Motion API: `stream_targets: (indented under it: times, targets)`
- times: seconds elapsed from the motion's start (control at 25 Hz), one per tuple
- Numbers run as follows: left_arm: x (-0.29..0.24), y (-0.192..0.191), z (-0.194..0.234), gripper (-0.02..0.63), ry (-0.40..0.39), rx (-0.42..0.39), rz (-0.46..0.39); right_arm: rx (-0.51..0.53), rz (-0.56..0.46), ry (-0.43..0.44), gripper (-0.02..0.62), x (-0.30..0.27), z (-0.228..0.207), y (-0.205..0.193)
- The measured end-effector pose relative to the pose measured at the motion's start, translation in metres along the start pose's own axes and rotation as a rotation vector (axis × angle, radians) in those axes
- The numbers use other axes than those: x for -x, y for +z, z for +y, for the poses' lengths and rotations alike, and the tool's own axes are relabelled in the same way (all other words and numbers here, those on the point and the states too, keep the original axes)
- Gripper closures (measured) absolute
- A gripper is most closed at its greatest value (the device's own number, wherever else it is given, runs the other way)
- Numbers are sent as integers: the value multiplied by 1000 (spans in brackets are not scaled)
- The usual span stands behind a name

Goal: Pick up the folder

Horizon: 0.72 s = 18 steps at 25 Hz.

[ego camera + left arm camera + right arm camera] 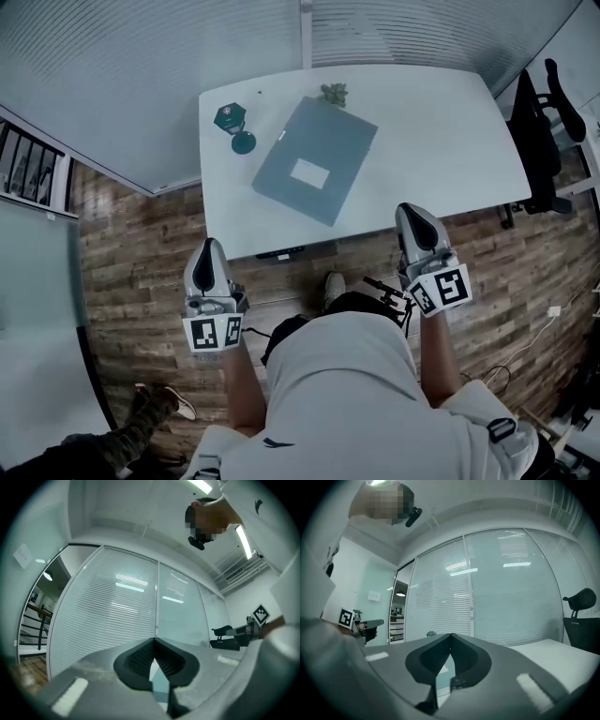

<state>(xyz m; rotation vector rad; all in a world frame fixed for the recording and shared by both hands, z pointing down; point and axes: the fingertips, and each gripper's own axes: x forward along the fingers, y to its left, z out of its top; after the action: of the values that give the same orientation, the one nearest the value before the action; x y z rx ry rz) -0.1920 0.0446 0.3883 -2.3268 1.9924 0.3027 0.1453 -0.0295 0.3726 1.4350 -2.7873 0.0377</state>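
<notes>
A grey-blue folder point(317, 159) with a white label lies slantwise on the white table point(441, 141), near its middle. My left gripper point(212, 250) is shut and empty, held short of the table's near edge at the left. Shut and empty too, my right gripper point(411, 214) has its tips at the near edge, right of the folder. A sliver of the folder point(161, 686) shows through the left gripper's closed jaws, and a sliver of the folder point(440, 679) likewise in the right gripper view. Neither gripper touches it.
A green stand with a round base point(236, 127) sits at the table's far left, and a small plant point(334, 93) at the far edge behind the folder. A black office chair point(544, 131) stands right of the table. Blinds and glass walls lie beyond. Wooden floor is underfoot.
</notes>
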Motion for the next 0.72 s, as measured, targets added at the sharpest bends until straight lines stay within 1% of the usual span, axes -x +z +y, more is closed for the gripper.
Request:
stream_targets:
  times: [0.2, 0.36, 0.6, 0.72]
  targets:
    - [-34, -6, -2, 601, 45, -25, 11, -7, -10, 49, 594, -37, -32, 3]
    - [-59, -15, -7, 601, 54, -16, 26, 50, 15, 65, 594, -56, -52, -2]
    - [-92, -24, -8, 601, 7, -43, 67, 26, 37, 53, 594, -76, -64, -15]
    - [-109, -27, -4, 601, -22, -14, 79, 11, 54, 45, 594, -85, -63, -23]
